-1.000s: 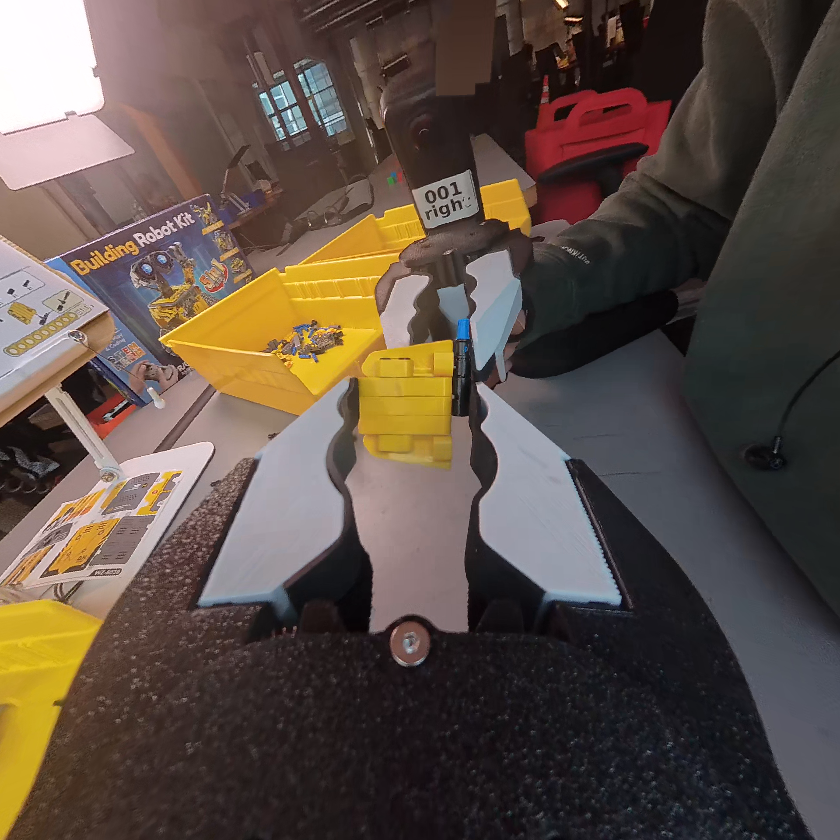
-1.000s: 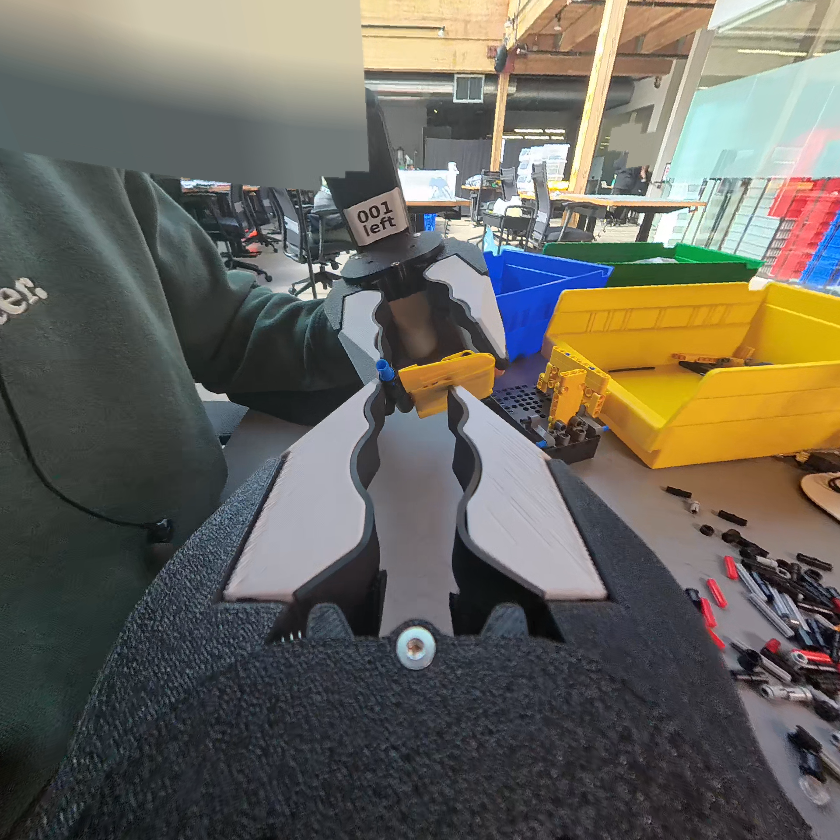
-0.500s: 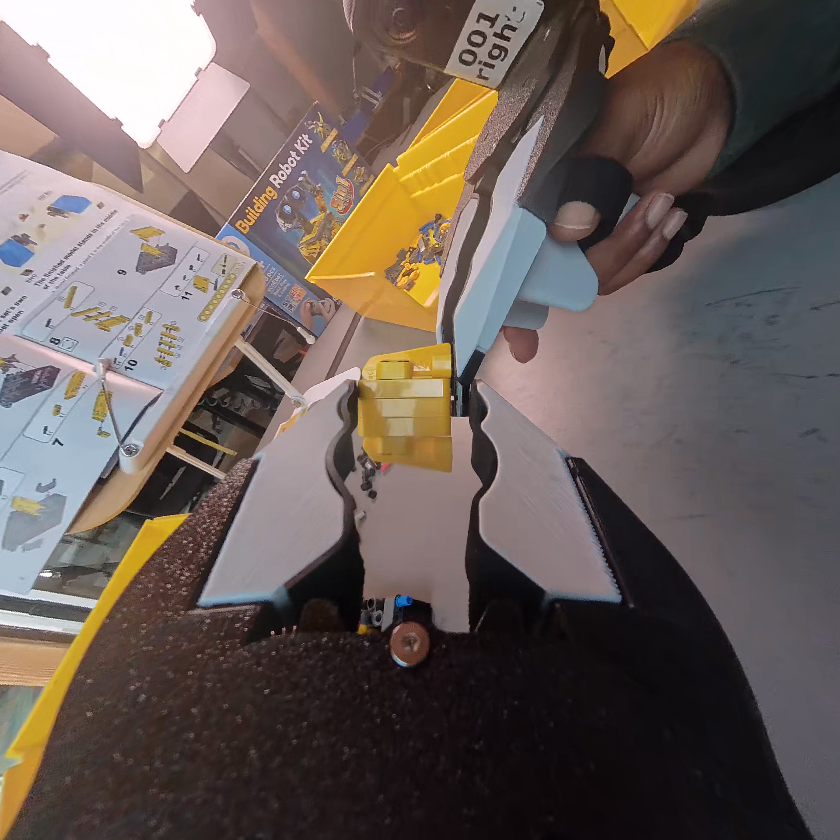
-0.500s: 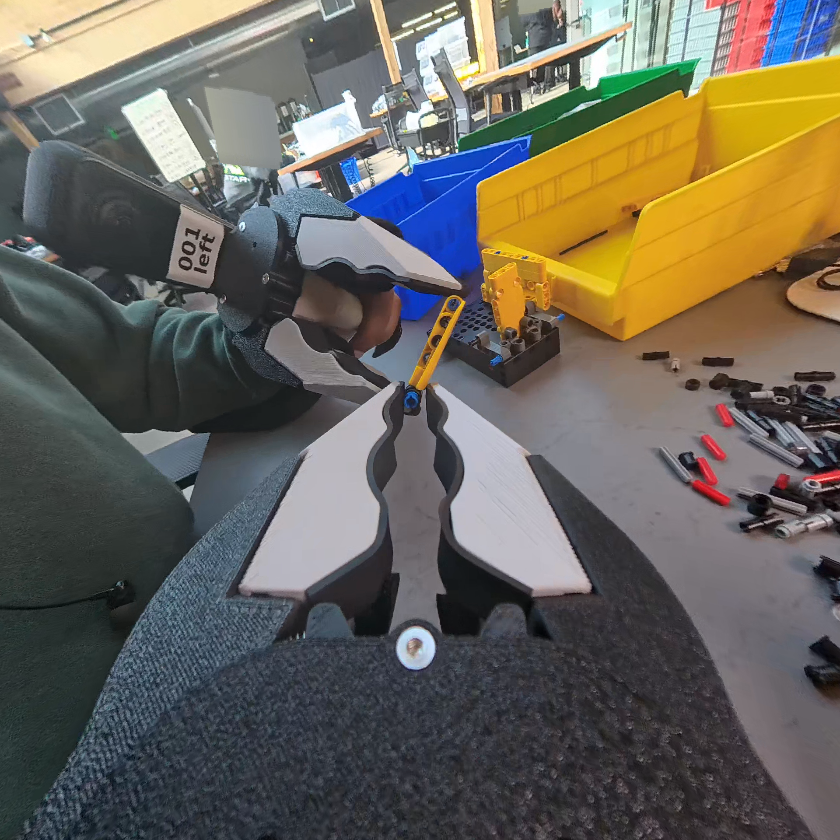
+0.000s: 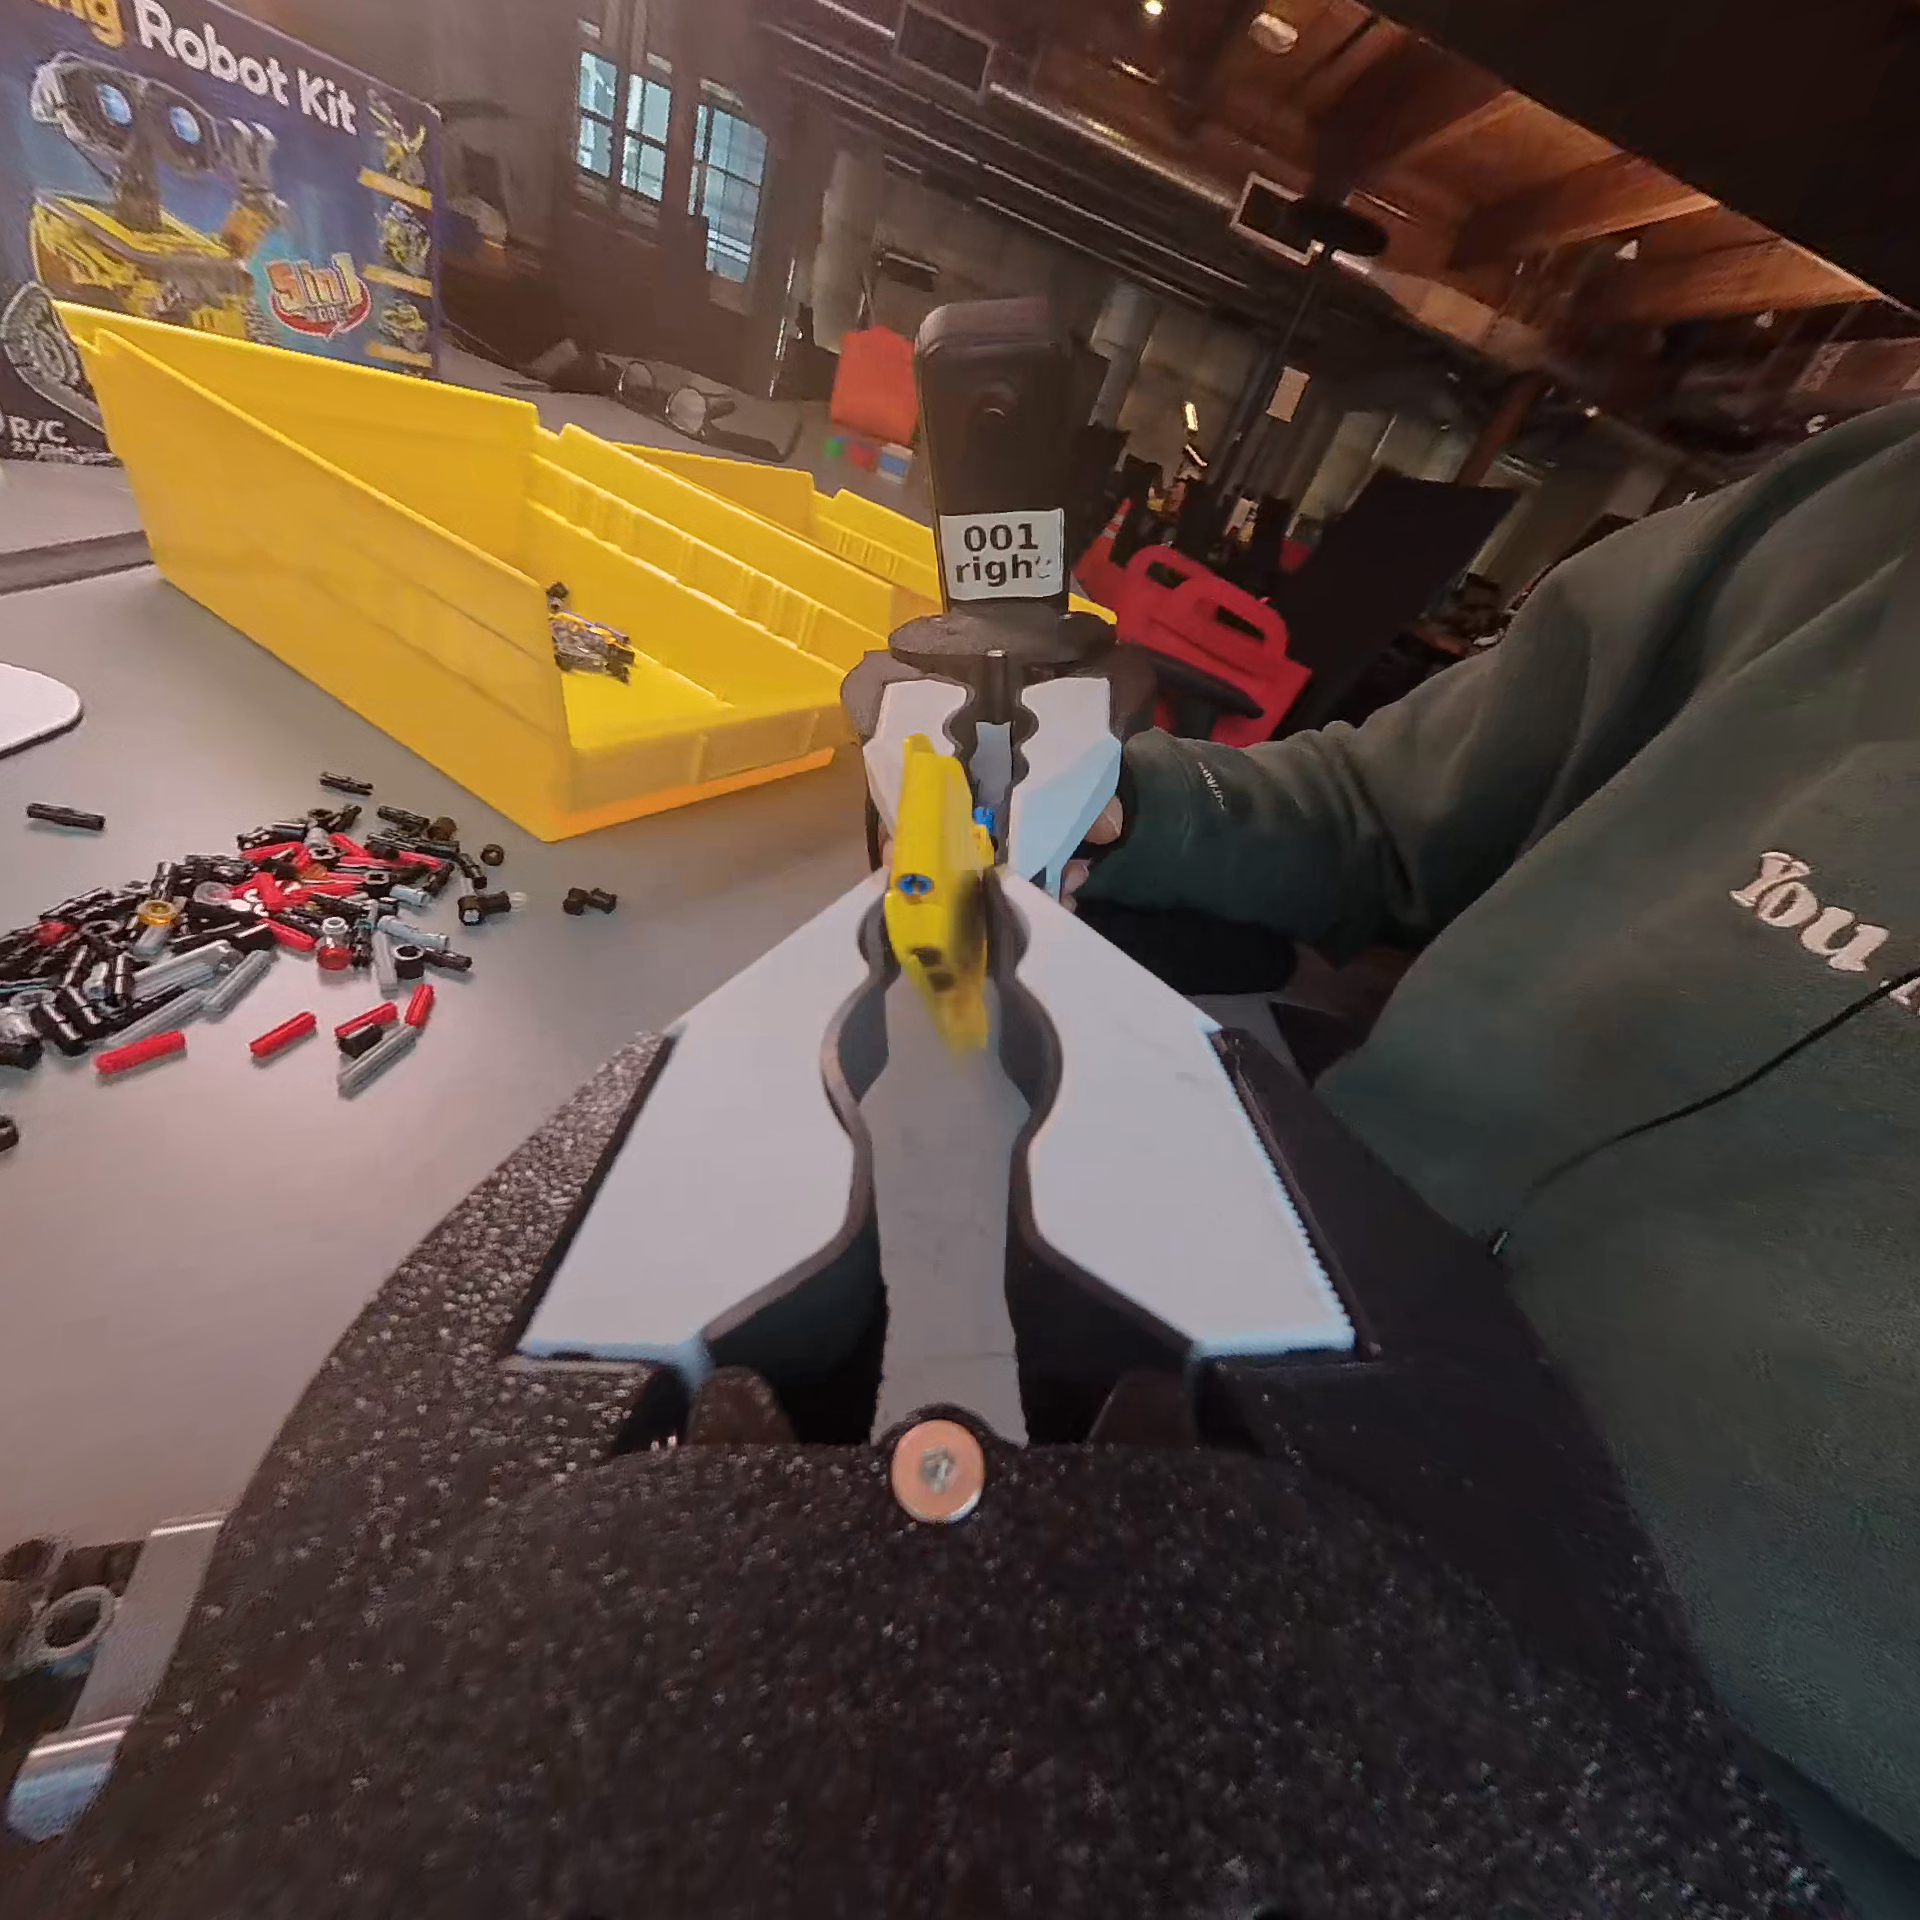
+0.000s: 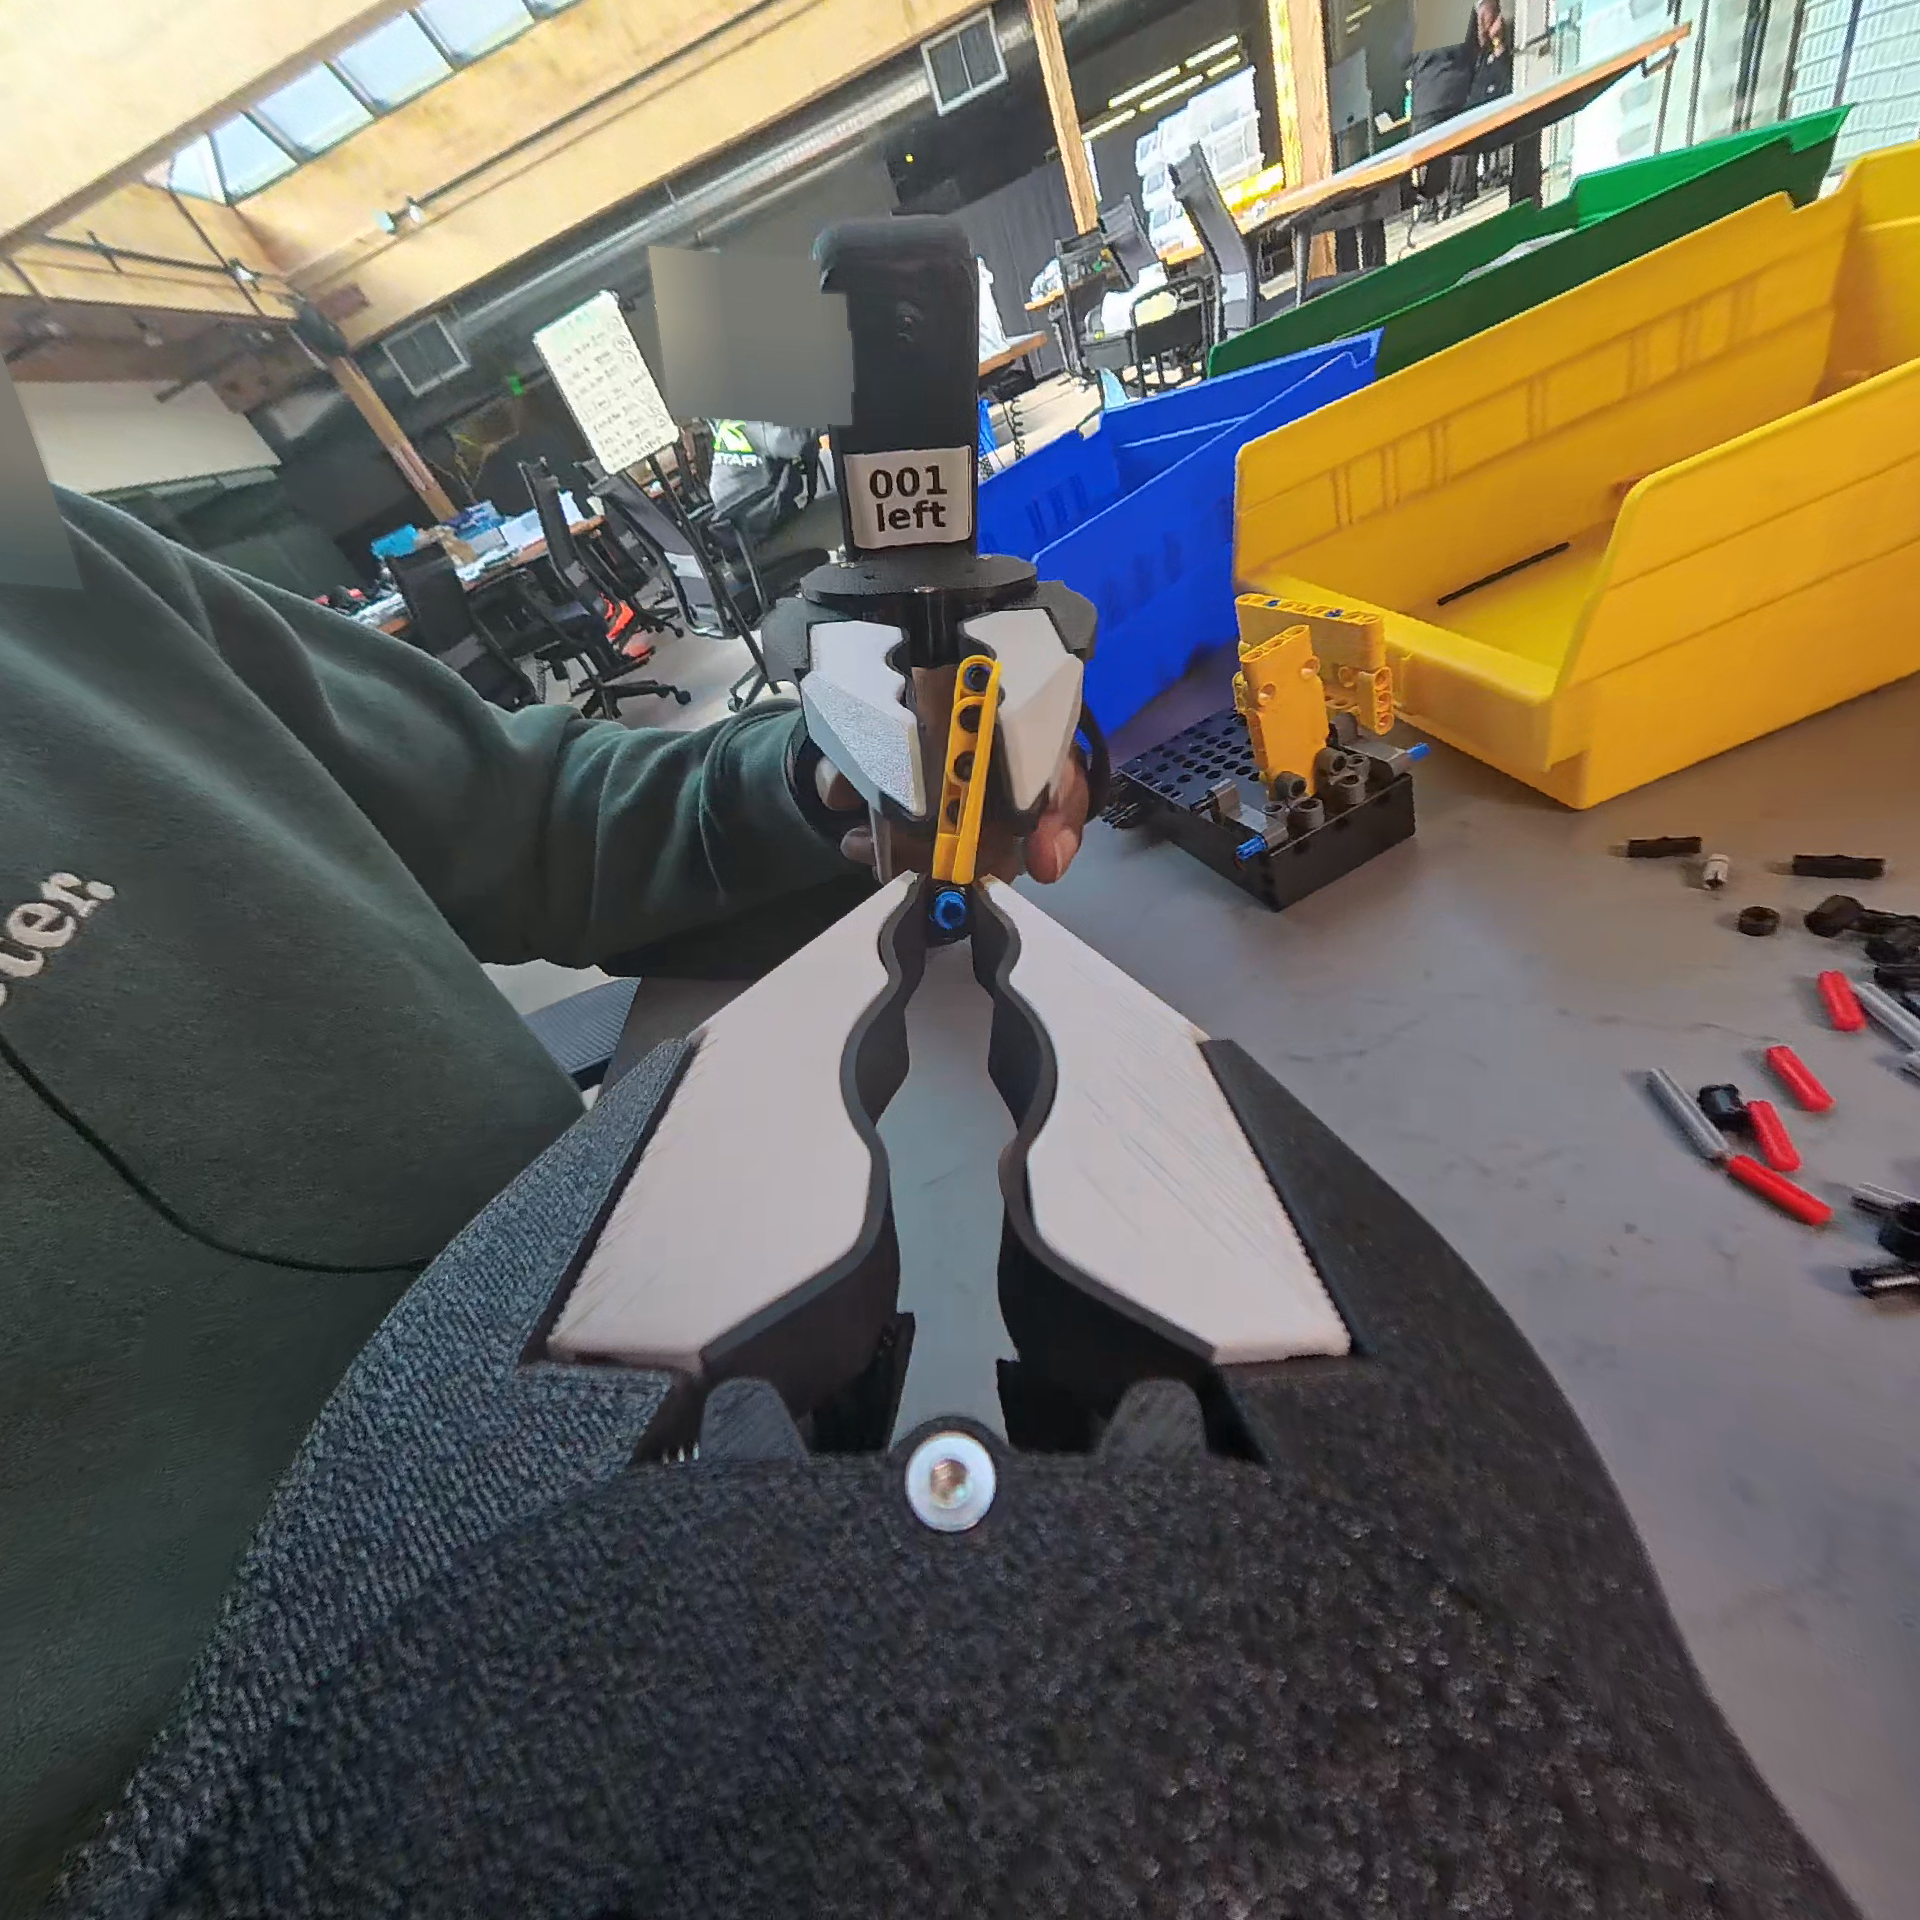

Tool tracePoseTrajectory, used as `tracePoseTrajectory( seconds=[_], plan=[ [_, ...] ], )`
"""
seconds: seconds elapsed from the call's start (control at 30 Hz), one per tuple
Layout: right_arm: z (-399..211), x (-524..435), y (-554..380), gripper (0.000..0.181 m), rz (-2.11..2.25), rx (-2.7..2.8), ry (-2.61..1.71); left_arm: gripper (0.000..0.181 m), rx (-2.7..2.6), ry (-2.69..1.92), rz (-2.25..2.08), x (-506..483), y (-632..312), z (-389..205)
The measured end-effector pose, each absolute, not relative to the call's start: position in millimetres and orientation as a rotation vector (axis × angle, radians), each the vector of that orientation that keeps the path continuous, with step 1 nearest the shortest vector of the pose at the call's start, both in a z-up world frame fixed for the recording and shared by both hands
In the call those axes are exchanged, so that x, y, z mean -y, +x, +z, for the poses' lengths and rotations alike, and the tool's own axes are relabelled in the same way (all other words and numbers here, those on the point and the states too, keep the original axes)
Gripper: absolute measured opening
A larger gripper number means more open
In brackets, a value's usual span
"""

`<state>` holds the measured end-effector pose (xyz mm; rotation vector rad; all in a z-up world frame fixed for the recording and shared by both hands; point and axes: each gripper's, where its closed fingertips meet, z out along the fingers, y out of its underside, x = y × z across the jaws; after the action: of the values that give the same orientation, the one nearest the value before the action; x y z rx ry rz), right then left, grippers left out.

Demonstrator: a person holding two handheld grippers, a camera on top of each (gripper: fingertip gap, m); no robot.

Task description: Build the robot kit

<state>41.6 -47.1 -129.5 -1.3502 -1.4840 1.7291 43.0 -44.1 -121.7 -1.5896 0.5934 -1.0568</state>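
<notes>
Grey surface [image 5: 260, 1195] is seen at the left of the left wrist view, strewn with a heap of small black, red and grey pins [image 5: 208, 935]. Behind the heap a kit box [image 5: 208, 177] is stood upright, with a long yellow bin [image 5: 436, 582] laid in front of it. At the centre of that view the left gripper [image 5: 935, 914] is clamped on a yellow beam [image 5: 935, 883], which is held edge-on between the tips. Just beyond, the right gripper [image 5: 987, 821] is faced towards it, tip to tip, with a blue pin at the beam's far end. A dark green sleeve [image 5: 1403, 810] is seen at the right.

In the right wrist view the sleeve is found at the left. At the centre the right gripper [image 6: 948, 909] is closed on a blue pin [image 6: 945, 911] seated in the lower end of the beam [image 6: 961, 769], which is raised nearly upright in front of the left gripper [image 6: 951, 727]. To the right, a black studded base with a yellow build [image 6: 1288, 748] is set on the surface [image 6: 1455, 1039], with a blue bin [image 6: 1143, 540], a green bin [image 6: 1662, 197] and a yellow bin [image 6: 1662, 468] behind it. Loose red, grey and black pins [image 6: 1787, 1122] are scattered at the far right
</notes>
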Motion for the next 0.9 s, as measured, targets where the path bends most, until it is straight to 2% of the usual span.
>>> tracePoseTrajectory(
  seconds=[0.07,0.17,0.3,0.37,0.47,0.57,0.63,0.7,0.83,0.9],
  plan=[
    [-134,42,40,0.007,1.680,1.482,-1.367,0.007,-0.578,-1.614,-1.082,43,44,-125],
    [-141,35,38,0.010,1.585,1.492,-1.380,0.006,-0.510,-1.670,-1.132,38,42,-132],
    [-153,26,36,0.018,1.237,1.600,-1.270,0.006,-0.386,-1.780,-1.264,33,38,-146],
    [-159,22,38,0.024,1.030,1.674,-1.161,0.006,-0.339,-1.846,-1.336,34,37,-156],
    [-171,18,42,0.045,0.714,1.780,-0.945,0.006,-0.323,-1.963,-1.376,37,41,-175],
    [-192,25,44,0.056,0.575,1.895,-0.857,0.006,-0.337,-2.063,-1.399,44,50,-192],
    [-201,30,43,0.057,0.524,1.944,-0.831,0.006,-0.357,-2.123,-1.374,46,54,-203],
    [-208,35,43,0.045,0.487,1.986,-0.795,0.006,-0.377,-2.138,-1.354,47,56,-205],
    [-209,41,48,0.045,0.518,2.033,-0.802,0.007,-0.467,-2.139,-1.287,50,60,-206],
    [-209,41,52,0.044,0.599,2.046,-0.871,0.016,-0.541,-2.107,-1.192,48,58,-202]
  ],
)
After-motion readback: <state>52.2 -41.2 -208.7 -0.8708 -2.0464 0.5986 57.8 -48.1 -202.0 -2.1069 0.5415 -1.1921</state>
